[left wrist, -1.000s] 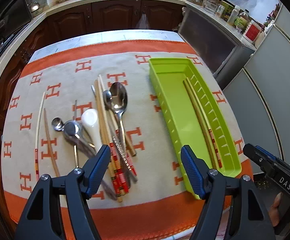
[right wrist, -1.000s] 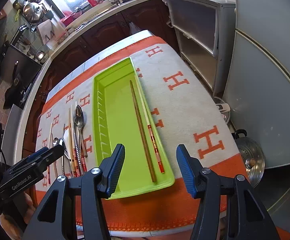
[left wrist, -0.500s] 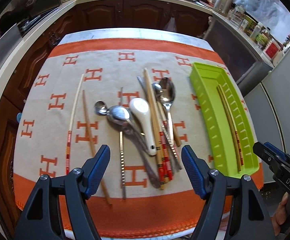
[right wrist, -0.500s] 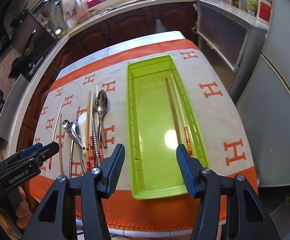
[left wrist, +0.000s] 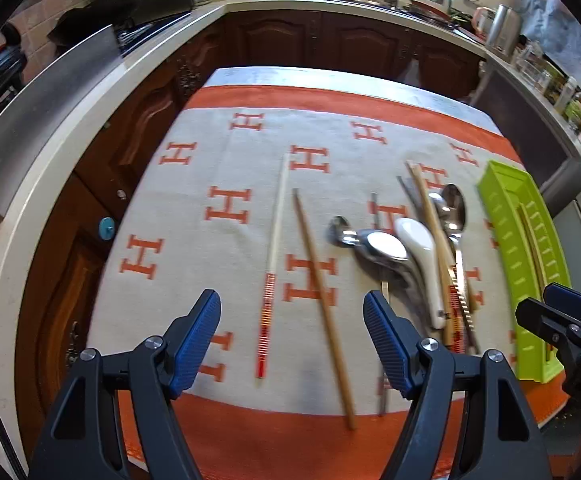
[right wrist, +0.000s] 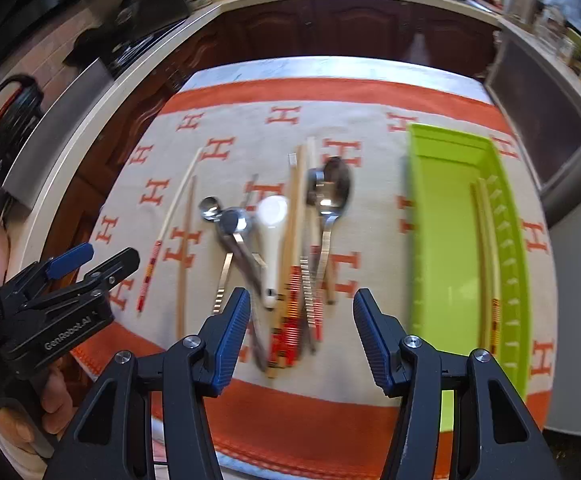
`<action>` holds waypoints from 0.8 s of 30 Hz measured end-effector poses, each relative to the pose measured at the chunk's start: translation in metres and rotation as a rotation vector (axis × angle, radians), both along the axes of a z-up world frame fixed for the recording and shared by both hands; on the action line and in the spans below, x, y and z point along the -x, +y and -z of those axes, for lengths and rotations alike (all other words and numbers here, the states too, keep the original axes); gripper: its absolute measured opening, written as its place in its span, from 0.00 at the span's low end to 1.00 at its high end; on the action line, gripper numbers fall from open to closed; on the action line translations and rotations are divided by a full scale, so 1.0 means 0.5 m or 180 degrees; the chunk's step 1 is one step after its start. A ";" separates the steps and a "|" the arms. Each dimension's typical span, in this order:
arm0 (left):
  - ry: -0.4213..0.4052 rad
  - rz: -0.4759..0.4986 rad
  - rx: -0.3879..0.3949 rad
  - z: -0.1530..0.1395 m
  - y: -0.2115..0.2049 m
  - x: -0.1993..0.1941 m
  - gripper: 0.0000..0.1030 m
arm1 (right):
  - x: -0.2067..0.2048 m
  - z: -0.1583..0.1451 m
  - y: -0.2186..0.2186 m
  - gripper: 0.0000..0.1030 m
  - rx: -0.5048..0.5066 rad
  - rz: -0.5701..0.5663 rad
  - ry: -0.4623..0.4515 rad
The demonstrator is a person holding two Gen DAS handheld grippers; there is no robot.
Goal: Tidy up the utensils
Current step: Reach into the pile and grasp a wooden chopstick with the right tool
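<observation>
The left gripper point(left wrist: 292, 338) is open and holds nothing. Right in front of it, just past its tips, lie two loose chopsticks on the cloth point(left wrist: 218, 168). One is a pale chopstick point(left wrist: 276, 226) with a red striped end. The other is a brown chopstick point(left wrist: 320, 294), plain wood. Both lie long-ways, pointing away from the gripper, near ends closest to it. They sit side by side with a small gap that gets wider near the gripper. The left gripper is the nearer one to these two.

The right gripper point(right wrist: 298, 334) is open and empty too. In front of it is the pile point(right wrist: 286, 240): a white spoon point(right wrist: 271, 236), shiny metal spoons and more chopsticks with red striped ends, all crossing and touching each other. They also point away from the gripper.

The green tray point(right wrist: 442, 208) sits to the right of the pile, well apart from it. Two chopsticks point(right wrist: 486, 248) already lie inside, along its right wall.

The next grab looks easiest for the left gripper, since its two sticks lie clear of the pile.
</observation>
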State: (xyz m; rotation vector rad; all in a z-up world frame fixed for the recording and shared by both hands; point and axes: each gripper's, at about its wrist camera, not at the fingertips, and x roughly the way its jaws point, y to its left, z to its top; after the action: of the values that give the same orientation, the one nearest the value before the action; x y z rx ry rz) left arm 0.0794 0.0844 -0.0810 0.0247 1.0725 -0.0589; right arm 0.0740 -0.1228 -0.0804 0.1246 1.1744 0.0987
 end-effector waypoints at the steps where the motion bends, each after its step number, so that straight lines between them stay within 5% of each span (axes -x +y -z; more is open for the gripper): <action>1: 0.0004 -0.0050 -0.0023 0.004 0.016 -0.004 0.70 | -0.008 0.003 0.018 0.53 -0.0032 -0.0058 0.0014; 9: 0.0176 -0.0248 0.0017 0.033 0.097 -0.025 0.70 | -0.066 0.030 0.153 0.53 -0.0107 -0.0407 0.0130; 24: 0.0381 -0.0325 -0.0145 0.077 0.163 -0.045 0.75 | -0.119 0.141 0.264 0.53 -0.0176 -0.0559 0.0401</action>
State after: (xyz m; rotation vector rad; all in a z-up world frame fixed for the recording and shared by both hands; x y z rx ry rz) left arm 0.1018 0.1659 -0.1197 0.0074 1.1931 0.0568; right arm 0.1337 0.0093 -0.1507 0.0767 1.3077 0.2815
